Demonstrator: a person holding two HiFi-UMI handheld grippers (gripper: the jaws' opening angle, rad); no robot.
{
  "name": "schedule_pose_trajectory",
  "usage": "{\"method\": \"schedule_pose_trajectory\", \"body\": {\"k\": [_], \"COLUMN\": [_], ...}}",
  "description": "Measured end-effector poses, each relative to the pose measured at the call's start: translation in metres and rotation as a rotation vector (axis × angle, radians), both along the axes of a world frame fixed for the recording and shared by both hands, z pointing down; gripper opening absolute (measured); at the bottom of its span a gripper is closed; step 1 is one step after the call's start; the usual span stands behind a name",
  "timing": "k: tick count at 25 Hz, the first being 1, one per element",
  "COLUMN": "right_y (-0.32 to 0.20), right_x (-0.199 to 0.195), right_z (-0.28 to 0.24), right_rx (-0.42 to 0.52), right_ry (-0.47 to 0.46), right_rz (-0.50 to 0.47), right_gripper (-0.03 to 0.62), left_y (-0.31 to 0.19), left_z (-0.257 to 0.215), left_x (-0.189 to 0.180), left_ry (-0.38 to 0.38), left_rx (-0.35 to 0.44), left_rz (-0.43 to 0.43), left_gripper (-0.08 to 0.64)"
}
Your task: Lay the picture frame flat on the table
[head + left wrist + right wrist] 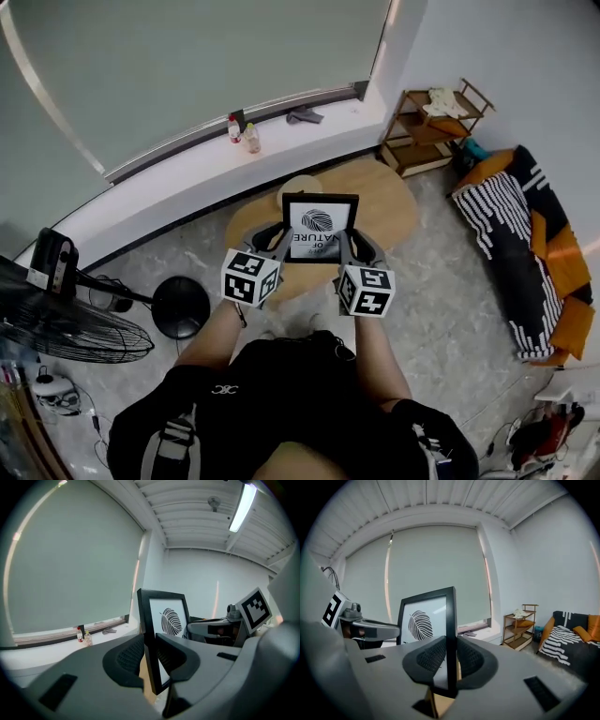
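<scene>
Squarely over the middle of the oval desk, a black frame with a leaf print stands upright. Its face is turned toward the person and its long axis runs up from the desk top. The left gripper clamps the frame's left edge and the right gripper clamps its right edge. In each gripper view the ribbed fingers are closed on the black moulding, one pad on the printed side and one on the back. Both grips sit low on the frame, at matching height above the desk, so neither hand is nearer than the other. A brown piece, likely the frame's prop, shows behind the lower edge, on the side away from the person. No view shows whether the bottom edge touches the desk or hangs just above it.

The task is not yet done, since the frame has to go from standing to lying. Judged from this pose, the coming move turns on the frame's tall axis, which must swing down to run along the desk. Both grippers would need to rotate together about the lower edge. Tipping the frame back would likely press on the prop, and tipping it forward would put the print face down on the wood.
</scene>
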State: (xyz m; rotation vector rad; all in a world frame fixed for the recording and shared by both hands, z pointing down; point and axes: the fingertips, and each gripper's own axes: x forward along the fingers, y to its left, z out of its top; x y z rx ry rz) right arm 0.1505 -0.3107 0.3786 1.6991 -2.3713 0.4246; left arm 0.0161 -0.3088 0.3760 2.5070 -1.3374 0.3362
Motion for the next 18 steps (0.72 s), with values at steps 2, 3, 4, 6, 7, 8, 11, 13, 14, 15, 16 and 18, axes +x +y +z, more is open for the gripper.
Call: {"method": "schedule_pose_trajectory", "body": {"k": [2, 3, 4, 6, 7, 8, 11, 13, 14, 15, 16, 18], "right_y": [-0.027, -0.041, -0.053, -0.072, -0.08, -0.088, -0.11, -0.121, -0.125, -0.128, -0.13, -0.13], "right_x": [0.007, 0.011, 0.015, 0.023, 0.025, 0.027, 0.031, 0.028, 0.026, 0.023, 0.02, 0.012], "right_z": [0.011, 0.016, 0.021, 0.032, 0.037, 0.043, 0.066, 0.085, 0.094, 0.105, 0.115, 0.135], "right_rx": [-0.026, -0.04, -0.054, -0.078, -0.089, -0.098, -0.13, -0.161, -0.18, -0.201, -0.222, -0.265], "right_ry": [0.001, 0.002, 0.003, 0.008, 0.011, 0.015, 0.022, 0.026, 0.027, 0.028, 0.031, 0.036], "right_rz": [-0.05, -0.074, -0.096, -0.144, -0.168, -0.19, -0.251, -0.296, -0.317, -0.337, -0.356, -0.393], "right_gripper": [0.089, 0.089, 0.089, 0.089, 0.089, 0.089, 0.089, 0.089, 0.089, 0.089, 0.089, 0.088], "left_y": [-0.023, -0.034, -0.044, -0.059, -0.065, -0.071, -0.085, -0.089, -0.09, -0.09, -0.089, -0.085], "left_z": [0.012, 0.017, 0.022, 0.033, 0.039, 0.044, 0.065, 0.082, 0.091, 0.101, 0.112, 0.131], "left_x": [0.009, 0.013, 0.018, 0.025, 0.028, 0.03, 0.033, 0.032, 0.03, 0.028, 0.026, 0.02], "left_ry": [-0.01, -0.01, -0.007, 0.0, 0.003, 0.007, 0.012, 0.011, 0.009, 0.01, 0.013, 0.025], "left_rx": [-0.028, -0.044, -0.06, -0.09, -0.104, -0.117, -0.155, -0.185, -0.202, -0.221, -0.243, -0.289], "left_rz": [-0.037, -0.056, -0.074, -0.107, -0.126, -0.146, -0.202, -0.231, -0.246, -0.264, -0.283, -0.323], "left_gripper": [0.091, 0.091, 0.091, 0.091, 0.091, 0.091, 0.091, 0.091, 0.091, 0.091, 0.091, 0.091]}}
